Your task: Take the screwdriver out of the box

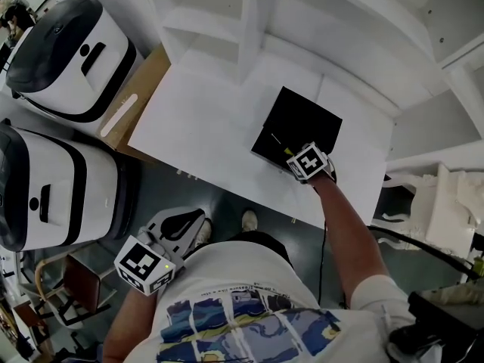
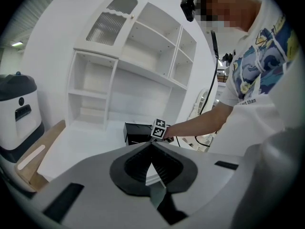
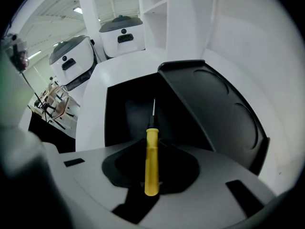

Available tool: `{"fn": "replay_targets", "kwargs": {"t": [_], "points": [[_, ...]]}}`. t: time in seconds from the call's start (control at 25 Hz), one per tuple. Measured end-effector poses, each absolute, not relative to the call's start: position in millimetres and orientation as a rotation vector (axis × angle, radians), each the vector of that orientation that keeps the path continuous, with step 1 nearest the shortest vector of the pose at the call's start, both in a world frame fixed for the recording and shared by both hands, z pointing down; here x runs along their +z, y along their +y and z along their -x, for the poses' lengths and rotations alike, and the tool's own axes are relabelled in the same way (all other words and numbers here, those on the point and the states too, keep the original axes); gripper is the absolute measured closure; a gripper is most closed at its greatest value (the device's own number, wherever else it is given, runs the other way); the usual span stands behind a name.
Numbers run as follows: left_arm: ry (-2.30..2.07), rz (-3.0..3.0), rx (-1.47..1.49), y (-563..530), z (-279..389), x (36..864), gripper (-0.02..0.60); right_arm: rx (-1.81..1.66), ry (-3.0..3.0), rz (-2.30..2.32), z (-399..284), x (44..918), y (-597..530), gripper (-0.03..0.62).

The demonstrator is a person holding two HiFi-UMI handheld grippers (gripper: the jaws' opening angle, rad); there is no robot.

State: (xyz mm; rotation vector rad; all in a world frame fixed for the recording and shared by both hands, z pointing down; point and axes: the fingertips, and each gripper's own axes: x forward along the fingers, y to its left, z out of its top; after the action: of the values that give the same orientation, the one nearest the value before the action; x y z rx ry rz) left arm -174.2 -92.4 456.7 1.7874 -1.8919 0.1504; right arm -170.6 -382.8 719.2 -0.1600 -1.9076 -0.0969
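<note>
An open black box (image 1: 299,119) stands on the white table (image 1: 204,127) near its front edge. In the right gripper view its lid (image 3: 214,109) tilts up to the right of the dark inside (image 3: 126,113). My right gripper (image 1: 296,157) points steeply down into the box. It is shut on the yellow handle of the screwdriver (image 3: 151,159), whose thin shaft points down into the box. My left gripper (image 1: 189,219) hangs low by the person's waist, off the table, jaws together and holding nothing (image 2: 152,146). From there the box (image 2: 136,131) shows far off.
Two white-and-black machines (image 1: 68,59) (image 1: 53,195) stand left of the table. A wooden board (image 1: 140,89) with a white strip lies at the table's left end. A white shelf unit (image 1: 249,13) rises behind. A chair (image 1: 76,278) stands at lower left.
</note>
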Motion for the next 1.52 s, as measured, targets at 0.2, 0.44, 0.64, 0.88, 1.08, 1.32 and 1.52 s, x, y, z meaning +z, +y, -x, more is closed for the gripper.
{"fn": "replay_targets", "kwargs": {"t": [0.2, 0.44, 0.64, 0.88, 1.08, 1.32, 1.52], "points": [[-1.868, -1.824, 0.144, -89, 174, 457, 0.569, -0.104, -1.915, 0.157, 166, 702, -378, 0.499], [-1.830, -1.886, 0.139, -85, 175, 456, 0.569, -0.070, -1.969, 0.133, 160, 672, -369, 0.499], [-1.789, -1.950, 0.141, -79, 174, 454, 0.569, -0.025, -2.042, 0.063, 148, 643, -358, 0.499], [-1.748, -2.032, 0.153, -67, 179, 451, 0.569, 0.032, -2.122, -0.045, 122, 610, -334, 0.499], [-1.704, -2.095, 0.164, -52, 180, 450, 0.569, 0.088, -2.183, -0.130, 98, 583, -301, 0.499], [-1.618, -2.159, 0.167, -27, 174, 458, 0.569, 0.183, -2.266, -0.224, 66, 558, -243, 0.499], [-1.504, -2.225, 0.189, -14, 163, 469, 0.569, 0.277, -2.318, -0.309, 37, 545, -193, 0.499]]}}
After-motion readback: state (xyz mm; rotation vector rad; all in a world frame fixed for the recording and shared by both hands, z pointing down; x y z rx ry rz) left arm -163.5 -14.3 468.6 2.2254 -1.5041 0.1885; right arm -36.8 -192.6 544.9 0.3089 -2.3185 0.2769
